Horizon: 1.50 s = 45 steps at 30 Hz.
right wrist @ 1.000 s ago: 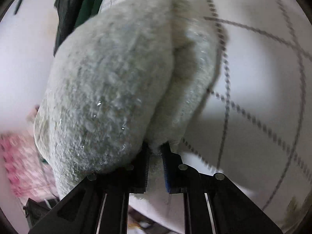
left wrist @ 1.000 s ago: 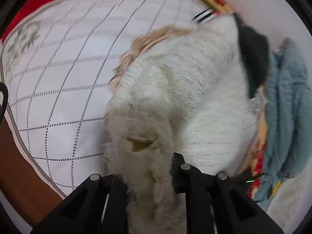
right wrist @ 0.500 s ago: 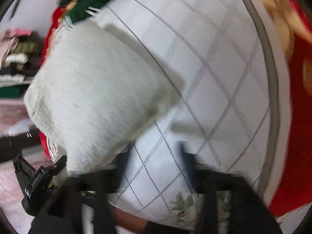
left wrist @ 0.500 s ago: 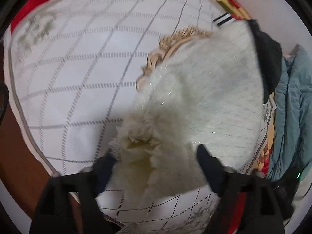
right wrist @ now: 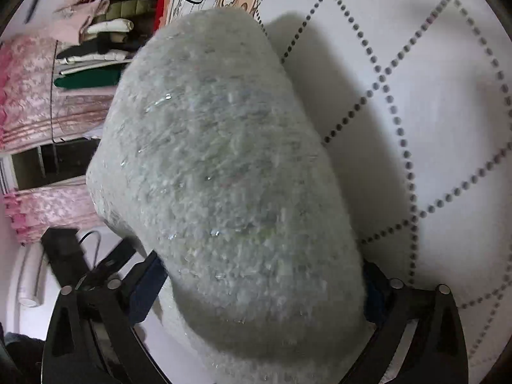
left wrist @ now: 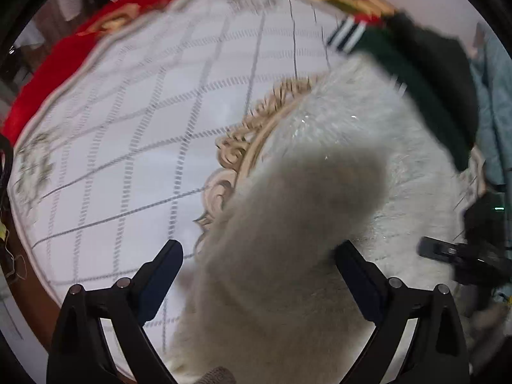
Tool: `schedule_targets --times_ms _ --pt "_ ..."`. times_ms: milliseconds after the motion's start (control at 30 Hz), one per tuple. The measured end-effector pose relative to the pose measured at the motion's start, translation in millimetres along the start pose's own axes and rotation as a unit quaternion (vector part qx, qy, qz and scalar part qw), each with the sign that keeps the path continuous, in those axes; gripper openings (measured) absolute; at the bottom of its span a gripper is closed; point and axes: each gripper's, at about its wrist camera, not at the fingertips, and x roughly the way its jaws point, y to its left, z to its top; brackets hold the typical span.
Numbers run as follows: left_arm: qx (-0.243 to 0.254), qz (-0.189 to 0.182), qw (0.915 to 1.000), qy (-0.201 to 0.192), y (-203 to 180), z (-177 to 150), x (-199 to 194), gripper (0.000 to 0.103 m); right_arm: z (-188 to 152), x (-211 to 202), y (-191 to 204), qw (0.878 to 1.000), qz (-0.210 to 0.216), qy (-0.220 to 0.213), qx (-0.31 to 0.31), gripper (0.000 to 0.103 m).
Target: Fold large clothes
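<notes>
A fluffy white sweater with glittery threads (left wrist: 368, 166) lies bunched on a white quilt with a dotted grid (left wrist: 128, 147). My left gripper (left wrist: 259, 262) is open, its jaws wide apart with a fold of the sweater lying between them. In the right wrist view the same sweater (right wrist: 224, 172) fills the middle as a thick rounded bundle. My right gripper (right wrist: 262, 281) is open too, its jaws spread on either side of the bundle's near end.
A dark green garment with white stripes (left wrist: 425, 76) lies beyond the sweater, a blue-grey garment (left wrist: 492, 102) at far right. A red patterned bedspread (left wrist: 64, 60) borders the quilt. A stack of folded clothes (right wrist: 99, 48) and pink curtains (right wrist: 28, 96) stand left of the bed.
Both grippers were shut on the sweater a second ago; both have opened and let it go. The sweater now rests bunched on the quilt.
</notes>
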Motion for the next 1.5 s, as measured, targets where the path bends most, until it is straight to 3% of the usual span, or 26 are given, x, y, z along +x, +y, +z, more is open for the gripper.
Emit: schedule_targets --times_ms 67,133,200,267,300,433,533,567,600,633,667,767,833,1067,1133,1200,1233,1333,1433,1500 --pt "-0.002 -0.006 0.9999 0.01 4.9 3.0 13.7 0.103 -16.2 -7.8 3.5 0.999 0.003 -0.021 0.036 0.062" --pt "-0.005 -0.022 0.9995 0.021 9.7 3.9 19.5 0.103 -38.9 -15.5 0.3 0.997 0.008 -0.03 0.071 0.058" --pt "-0.006 -0.036 0.9985 0.04 9.3 2.8 22.6 0.103 -64.9 -13.1 -6.0 0.992 -0.003 -0.022 0.121 0.061" --pt "0.002 -0.035 0.9983 0.046 3.0 2.1 12.8 0.103 -83.5 -9.4 -6.5 0.989 -0.049 -0.024 0.139 0.08" --pt "0.011 -0.028 0.9986 0.043 -0.5 1.3 5.4 0.103 -89.1 -13.2 -0.3 0.987 -0.078 -0.036 0.135 0.082" --pt "0.043 -0.018 0.9989 0.007 -23.1 8.1 -42.6 0.103 -95.6 -49.4 40.0 0.974 -0.174 -0.104 0.104 0.082" --pt "0.069 -0.008 0.9975 -0.016 -49.9 27.9 -52.2 0.103 -88.8 -77.5 65.4 0.97 -0.172 -0.154 0.074 0.082" --pt "0.073 0.001 0.9972 -0.016 -57.6 36.8 -43.4 0.103 -81.6 -75.6 77.1 0.971 -0.168 -0.158 0.056 0.074" --pt "0.074 0.013 0.9971 -0.009 -62.0 46.4 -28.4 0.103 -77.4 -72.1 84.4 0.972 -0.168 -0.158 0.043 0.066" --pt "0.075 0.022 0.9969 0.004 -61.0 48.4 -13.5 0.103 -63.0 -67.0 92.5 0.972 -0.177 -0.151 0.031 0.052" --pt "0.07 0.028 0.9969 0.021 -57.6 51.6 6.9 0.103 -56.4 -60.5 88.7 0.972 -0.188 -0.141 0.021 0.048" --pt "0.025 -0.011 0.9975 0.064 -38.1 57.0 41.5 0.103 -28.1 -23.6 71.1 0.965 -0.246 -0.083 0.03 0.048" --pt "0.006 -0.034 0.9968 0.072 -28.6 55.2 45.5 0.103 -18.1 -21.6 52.8 0.962 -0.266 -0.061 0.033 0.049" --pt "-0.013 -0.084 0.994 0.068 -5.9 50.9 34.3 0.103 14.2 -11.6 45.4 0.969 -0.236 -0.032 0.066 0.057" --pt "-0.01 -0.101 0.993 0.061 5.9 49.2 12.1 0.103 3.6 -30.7 44.1 0.979 -0.191 -0.035 0.057 0.063" --pt "-0.006 -0.116 0.992 0.05 22.5 43.1 -12.2 0.103 -14.7 -54.4 40.2 0.989 -0.123 -0.059 0.052 0.083" --pt "-0.003 -0.111 0.9927 0.046 31.6 38.2 -21.7 0.103 -23.3 -61.7 35.6 0.989 -0.113 -0.07 0.057 0.095" --pt "0.001 -0.096 0.9938 0.056 46.7 19.3 -26.6 0.103 -52.2 -66.4 4.3 0.991 -0.078 -0.081 0.078 0.096" --pt "0.01 -0.113 0.9902 0.082 55.1 7.7 -4.7 0.102 -71.9 -40.7 -40.4 0.992 -0.002 -0.055 0.116 0.096" --pt "0.009 -0.141 0.9843 0.105 59.3 5.9 15.3 0.102 -67.2 -7.2 -55.2 0.99 0.065 -0.041 0.115 0.096"
